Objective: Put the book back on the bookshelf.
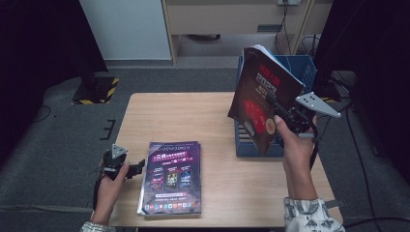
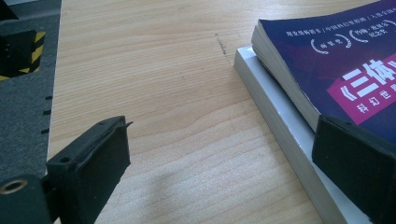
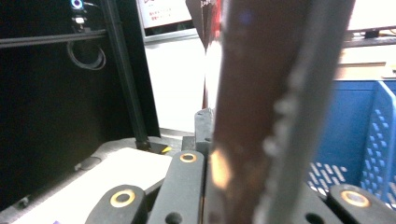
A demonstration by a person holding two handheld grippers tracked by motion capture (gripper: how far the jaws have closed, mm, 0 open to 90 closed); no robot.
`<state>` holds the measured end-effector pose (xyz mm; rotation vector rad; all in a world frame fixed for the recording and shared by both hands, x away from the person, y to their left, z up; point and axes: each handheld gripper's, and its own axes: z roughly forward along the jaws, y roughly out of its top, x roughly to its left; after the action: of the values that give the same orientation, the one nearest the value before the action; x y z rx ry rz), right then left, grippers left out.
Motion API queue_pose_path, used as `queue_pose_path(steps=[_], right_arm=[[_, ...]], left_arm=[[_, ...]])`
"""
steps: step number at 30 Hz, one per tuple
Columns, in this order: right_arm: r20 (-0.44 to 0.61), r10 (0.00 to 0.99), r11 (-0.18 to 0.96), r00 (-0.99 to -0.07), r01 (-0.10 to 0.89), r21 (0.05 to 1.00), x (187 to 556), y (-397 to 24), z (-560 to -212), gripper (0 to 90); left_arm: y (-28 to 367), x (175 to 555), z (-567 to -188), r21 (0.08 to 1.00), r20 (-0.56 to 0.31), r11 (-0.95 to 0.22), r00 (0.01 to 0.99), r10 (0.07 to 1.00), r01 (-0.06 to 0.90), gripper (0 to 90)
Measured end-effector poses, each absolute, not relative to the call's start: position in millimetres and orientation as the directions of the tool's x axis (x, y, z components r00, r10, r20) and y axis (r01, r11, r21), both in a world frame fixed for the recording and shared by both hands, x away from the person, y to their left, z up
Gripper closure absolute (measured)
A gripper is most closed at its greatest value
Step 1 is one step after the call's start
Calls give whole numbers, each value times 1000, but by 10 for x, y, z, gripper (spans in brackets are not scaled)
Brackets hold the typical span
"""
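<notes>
My right gripper (image 1: 283,113) is shut on a dark book with a red cover design (image 1: 261,96), holding it tilted in the air over the blue file box (image 1: 258,145). In the right gripper view that book (image 3: 261,102) stands edge-on between the jaws. Two purple books lie stacked (image 1: 171,176) flat on the table at the front left. My left gripper (image 1: 135,168) rests open on the table just left of the stack. In the left gripper view its right jaw sits over the edge of the stack (image 2: 299,79), and bare wood lies between the jaws.
The wooden table (image 1: 193,116) has free room at its middle and back left. The blue file box stands at the table's right side. A black stand with a yellow-striped base (image 1: 94,89) is on the floor at the back left.
</notes>
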<state>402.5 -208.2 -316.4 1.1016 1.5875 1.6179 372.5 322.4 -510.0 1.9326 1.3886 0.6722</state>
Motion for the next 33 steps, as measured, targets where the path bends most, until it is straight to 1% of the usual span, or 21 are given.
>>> queue_pose_path(steps=[14,19,24,28,30,33], right_arm=[[98,904,-56,-416,112,992,4022,-2173,-3169,869],[80,921,-41,-382,108,993,4043,-2189,-3189,869],[54,937,-19,-345,103,995,4108,-2169,-3213,869],[10,949,18,-315,87,996,4199,-2126,-3272,869],[31,950,-5,-311,85,996,4252,-2117,-3293,869],[30,951,-4,-307,84,996,4304,-2083,-3293,869]], left_arm=[[3226,3724,-5096,759,29,-219,305,952,612,38],[3227,3719,-5094,759,35,-222,303,952,612,38],[3226,3703,-5085,763,50,-228,297,954,604,38],[3223,3704,-5089,762,54,-233,299,953,604,38],[3221,3702,-5087,764,53,-232,299,953,603,38],[3220,3701,-5086,764,55,-234,300,952,602,38]])
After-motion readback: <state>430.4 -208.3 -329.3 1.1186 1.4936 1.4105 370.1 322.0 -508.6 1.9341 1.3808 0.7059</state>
